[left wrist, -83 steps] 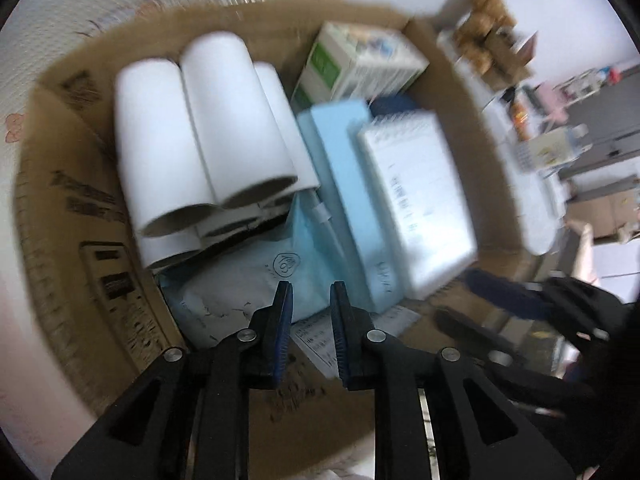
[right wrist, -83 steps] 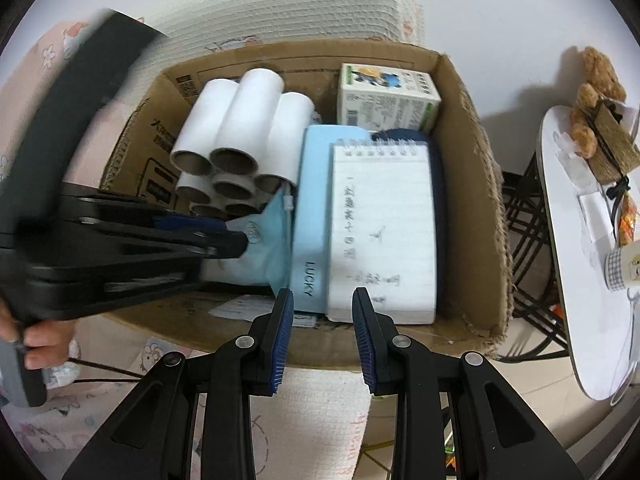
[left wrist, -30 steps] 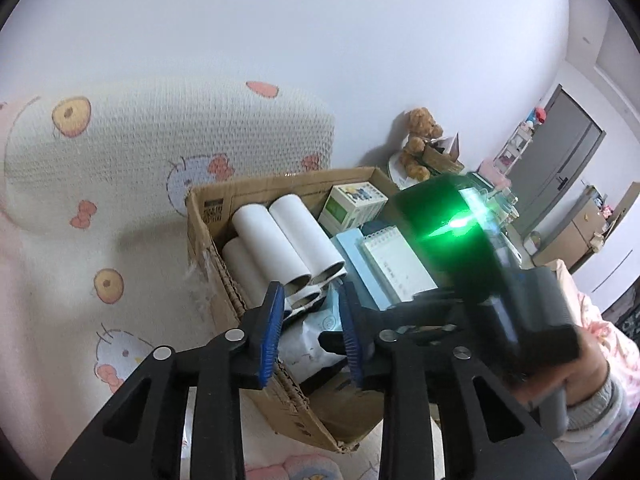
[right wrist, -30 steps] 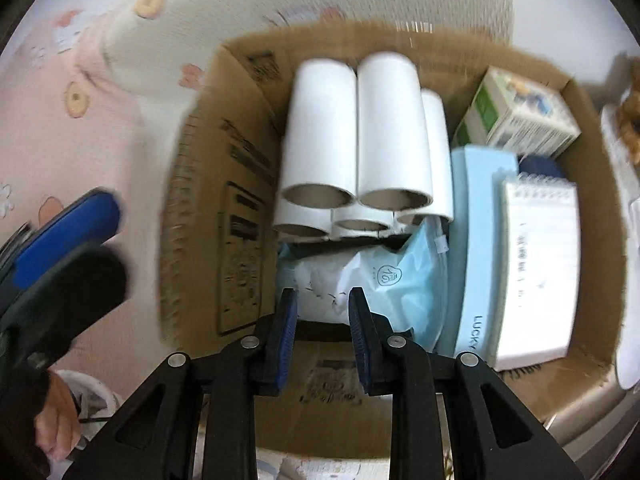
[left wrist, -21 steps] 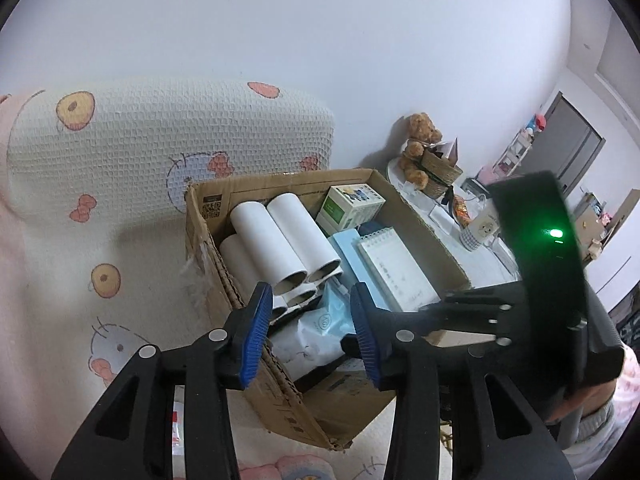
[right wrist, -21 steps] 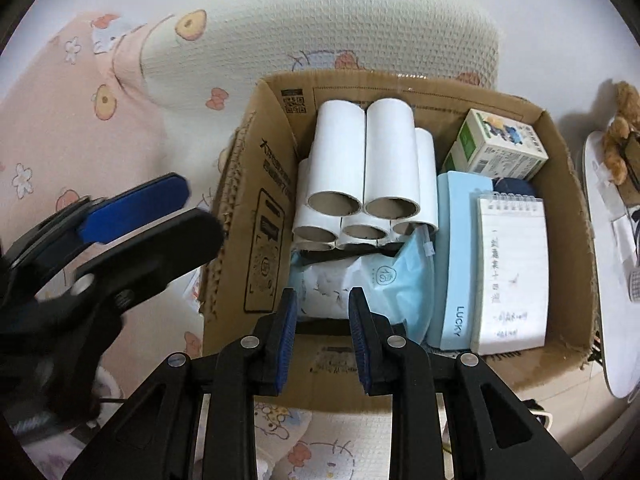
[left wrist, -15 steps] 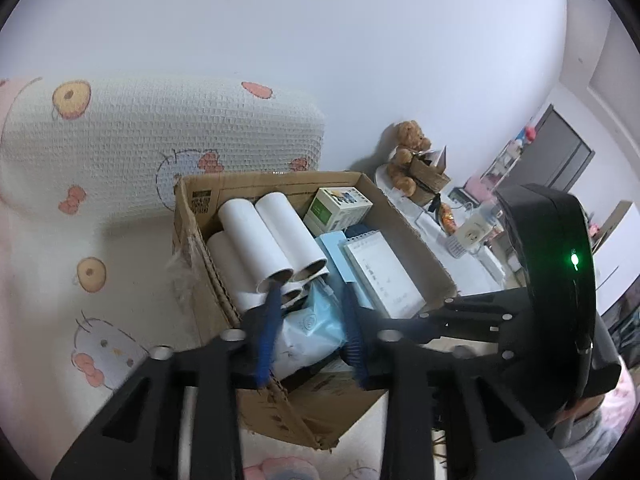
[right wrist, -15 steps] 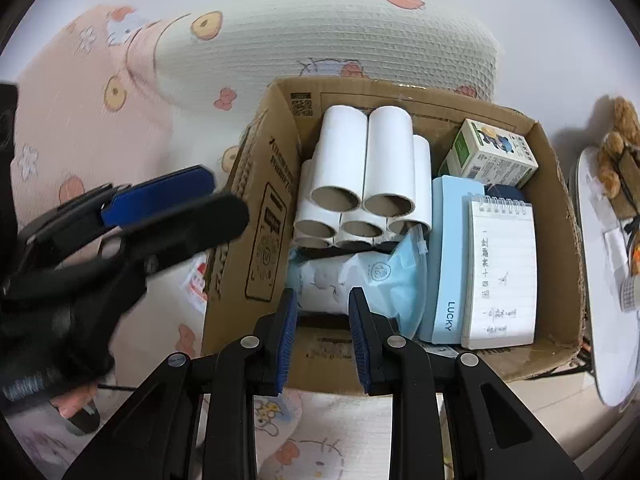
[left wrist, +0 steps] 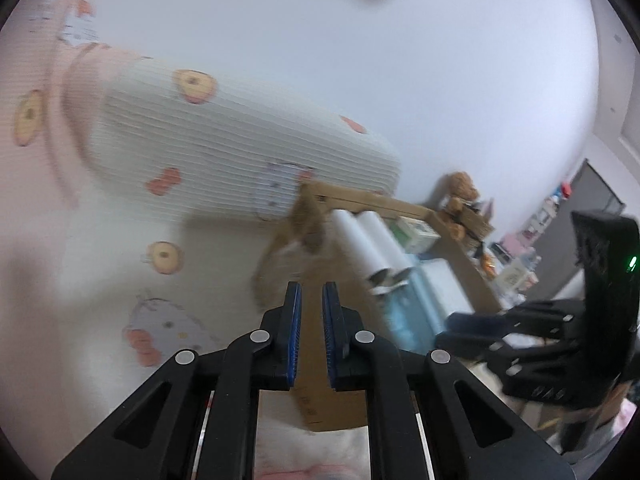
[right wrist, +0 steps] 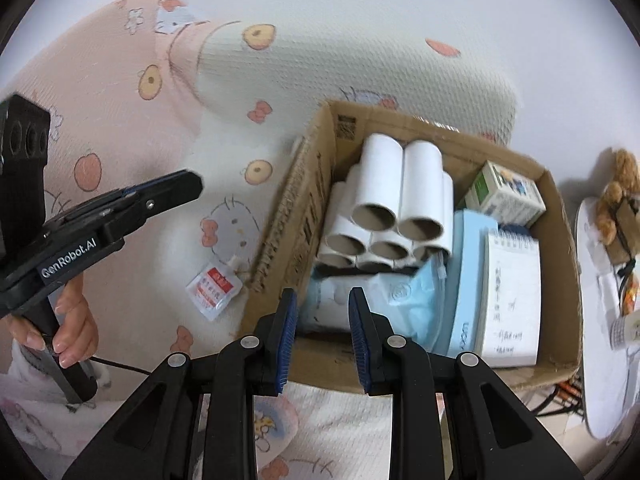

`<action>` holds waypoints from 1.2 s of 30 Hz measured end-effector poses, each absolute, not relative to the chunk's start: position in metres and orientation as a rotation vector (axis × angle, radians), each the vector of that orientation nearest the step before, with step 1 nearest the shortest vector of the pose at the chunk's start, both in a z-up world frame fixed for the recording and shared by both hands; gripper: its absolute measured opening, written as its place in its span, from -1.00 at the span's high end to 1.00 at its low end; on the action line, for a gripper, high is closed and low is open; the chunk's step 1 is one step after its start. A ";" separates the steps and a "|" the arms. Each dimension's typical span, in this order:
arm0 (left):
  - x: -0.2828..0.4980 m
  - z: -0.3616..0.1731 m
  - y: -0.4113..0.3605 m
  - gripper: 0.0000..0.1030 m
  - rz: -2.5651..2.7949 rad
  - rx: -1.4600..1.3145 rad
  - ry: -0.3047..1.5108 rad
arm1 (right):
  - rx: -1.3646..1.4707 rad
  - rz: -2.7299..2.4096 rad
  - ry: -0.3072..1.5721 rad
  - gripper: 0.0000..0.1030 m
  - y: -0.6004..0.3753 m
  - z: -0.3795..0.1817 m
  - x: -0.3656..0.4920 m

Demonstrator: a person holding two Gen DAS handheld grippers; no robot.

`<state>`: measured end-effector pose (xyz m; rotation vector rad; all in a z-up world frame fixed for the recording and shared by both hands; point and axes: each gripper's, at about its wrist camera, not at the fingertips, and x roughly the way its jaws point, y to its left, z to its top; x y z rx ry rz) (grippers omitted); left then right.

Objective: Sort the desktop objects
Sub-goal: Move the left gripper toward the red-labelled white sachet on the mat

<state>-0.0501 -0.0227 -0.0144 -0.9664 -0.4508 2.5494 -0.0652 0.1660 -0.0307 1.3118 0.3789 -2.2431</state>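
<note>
A cardboard box [right wrist: 280, 232] stands on the bed, packed with several white paper tubes [right wrist: 396, 208], a light blue packet [right wrist: 384, 300], a blue box [right wrist: 464, 280], a spiral notepad [right wrist: 512, 292] and a small green-white carton [right wrist: 508, 196]. My right gripper [right wrist: 320, 316] is open and empty, just in front of the box's near wall. My left gripper [left wrist: 311, 312] is empty with jaws a narrow gap apart, left of the box [left wrist: 304, 216]; it also shows in the right wrist view [right wrist: 160, 192], out over the bedding.
A small red-and-white sachet [right wrist: 214, 288] lies on the Hello Kitty bedding [right wrist: 160, 120] left of the box. A white pillow [left wrist: 224, 160] lies behind. A white side table [right wrist: 604, 320] with a teddy bear [right wrist: 616, 200] stands right of the box.
Both grippers have pulled back from the box. The left one swung left and up, away from the box, and its jaws narrowed. The right one drifted left; the sachet has come into view.
</note>
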 end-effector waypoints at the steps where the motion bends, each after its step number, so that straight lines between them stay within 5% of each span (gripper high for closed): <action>1: -0.048 -0.018 -0.029 0.77 2.568 -0.965 -0.450 | 1.298 -2.235 0.378 0.56 0.162 -0.031 -0.064; 23: -0.031 -0.088 -0.112 0.78 2.673 -1.099 -0.597 | 1.004 -2.123 0.657 0.56 0.043 -0.052 -0.026; 36: 0.001 -0.139 -0.105 0.77 2.743 -1.218 -0.357 | 1.039 -2.016 0.605 0.56 0.030 -0.147 -0.018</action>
